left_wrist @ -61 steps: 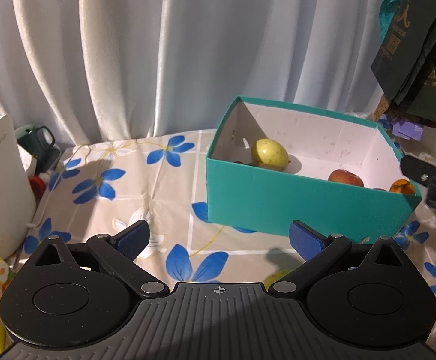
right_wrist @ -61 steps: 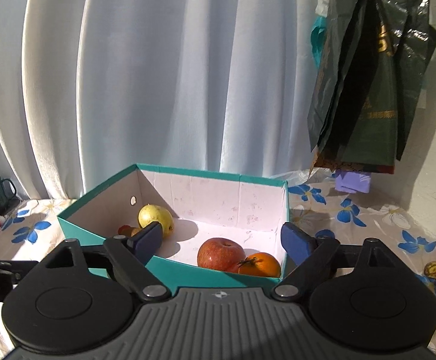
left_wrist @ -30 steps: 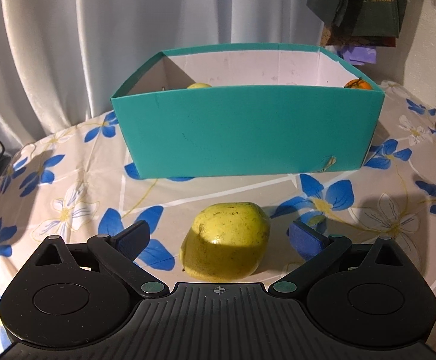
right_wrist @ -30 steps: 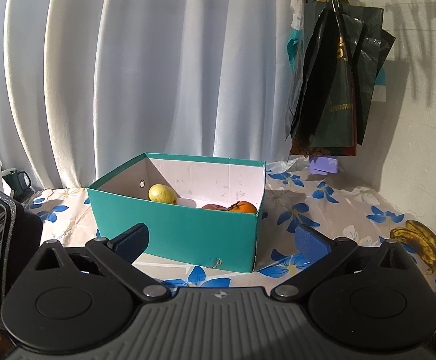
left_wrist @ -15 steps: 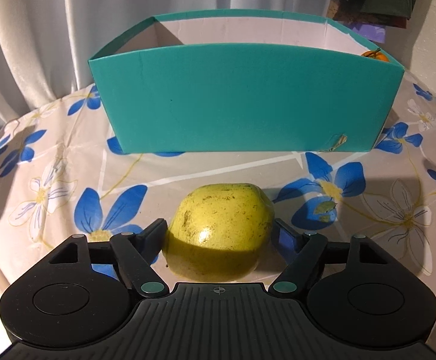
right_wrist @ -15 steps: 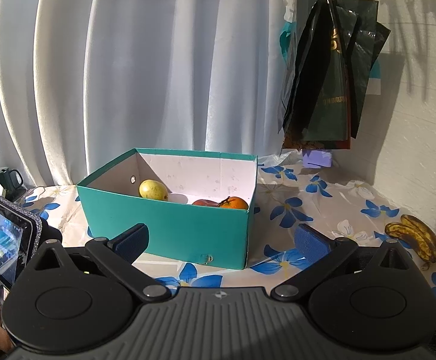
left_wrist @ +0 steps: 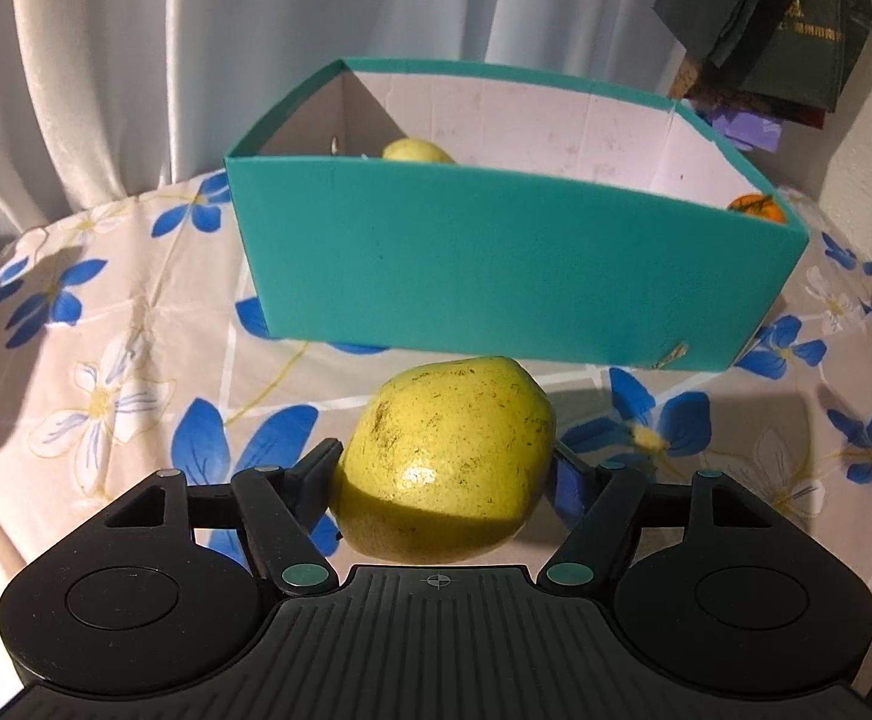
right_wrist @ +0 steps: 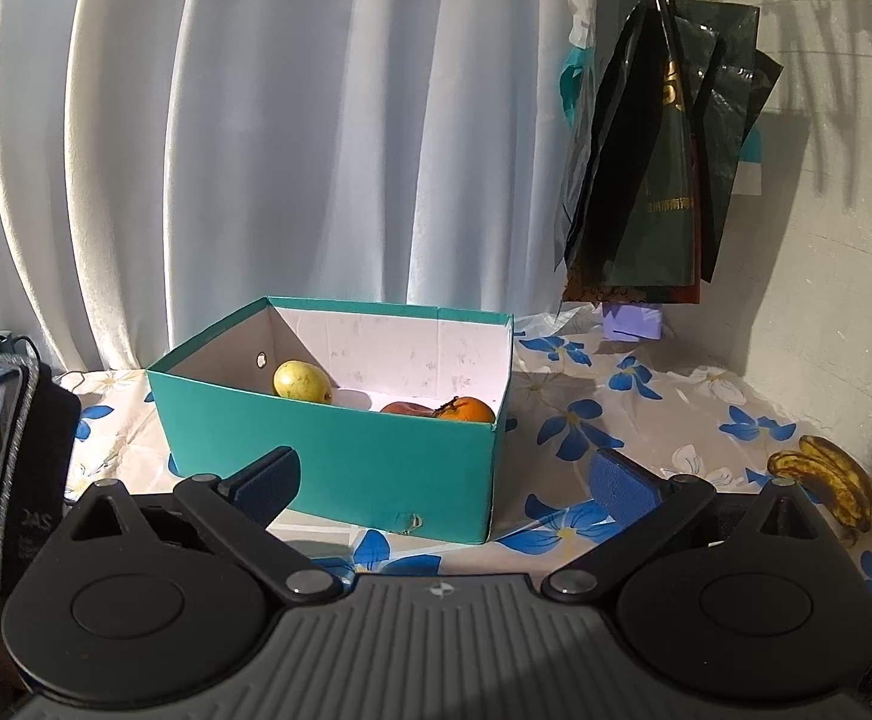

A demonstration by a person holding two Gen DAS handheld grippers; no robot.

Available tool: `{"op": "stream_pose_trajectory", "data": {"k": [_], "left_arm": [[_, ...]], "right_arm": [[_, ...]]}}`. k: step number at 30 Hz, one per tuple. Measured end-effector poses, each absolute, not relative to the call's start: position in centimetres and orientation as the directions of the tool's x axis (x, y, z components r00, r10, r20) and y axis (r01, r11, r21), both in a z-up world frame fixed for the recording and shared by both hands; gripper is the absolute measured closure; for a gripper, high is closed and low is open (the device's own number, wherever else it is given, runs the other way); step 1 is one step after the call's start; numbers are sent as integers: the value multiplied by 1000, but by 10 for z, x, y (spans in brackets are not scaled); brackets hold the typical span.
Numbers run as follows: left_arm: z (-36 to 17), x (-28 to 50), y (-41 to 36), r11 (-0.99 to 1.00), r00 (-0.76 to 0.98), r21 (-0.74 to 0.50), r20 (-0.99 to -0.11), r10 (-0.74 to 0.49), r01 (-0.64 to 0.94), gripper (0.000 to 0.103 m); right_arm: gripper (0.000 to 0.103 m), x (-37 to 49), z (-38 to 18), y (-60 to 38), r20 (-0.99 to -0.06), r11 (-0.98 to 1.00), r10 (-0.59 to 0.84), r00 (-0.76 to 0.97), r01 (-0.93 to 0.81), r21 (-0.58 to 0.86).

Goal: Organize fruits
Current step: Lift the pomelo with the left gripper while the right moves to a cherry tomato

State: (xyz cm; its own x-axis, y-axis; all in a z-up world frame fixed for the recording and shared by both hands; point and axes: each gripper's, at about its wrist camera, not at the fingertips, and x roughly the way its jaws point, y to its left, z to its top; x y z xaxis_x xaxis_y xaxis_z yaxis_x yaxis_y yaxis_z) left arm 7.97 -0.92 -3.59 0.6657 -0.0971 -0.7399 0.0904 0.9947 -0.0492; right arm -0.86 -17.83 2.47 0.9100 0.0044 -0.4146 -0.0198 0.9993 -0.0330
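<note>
- Near the left wrist camera, the left tongs (left_wrist: 445,468) were closing on a yellow-green fruit (left_wrist: 445,459), just short of the teal box (left_wrist: 514,276); next it likely needs lifting over the near wall.
- Farther right, the right tongs (right_wrist: 445,474) stood apart, empty; a banana (right_wrist: 826,480) lay on the desk (right_wrist: 646,408).

At 12 o'clock from the left gripper (left_wrist: 445,468), the teal box (left_wrist: 514,276) near wall blocks a level path; its open top is free above. Bare flowered worktop (left_wrist: 105,360) lies open at 10 o'clock. Bananas (right_wrist: 826,480) sit at 2 o'clock of the right gripper (right_wrist: 445,480).
</note>
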Motion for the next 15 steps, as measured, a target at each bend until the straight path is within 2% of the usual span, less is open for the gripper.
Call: {"op": "stream_pose_trajectory", "data": {"k": [6, 15], "left_arm": [[1, 69, -1, 997, 714, -49, -696, -82, 66, 28], [35, 57, 10, 998, 753, -42, -655, -56, 39, 28]], "right_arm": [[1, -21, 24, -174, -342, 996, 7, 940, -36, -77], [1, -32, 12, -158, -352, 989, 70, 933, -111, -97]]}}
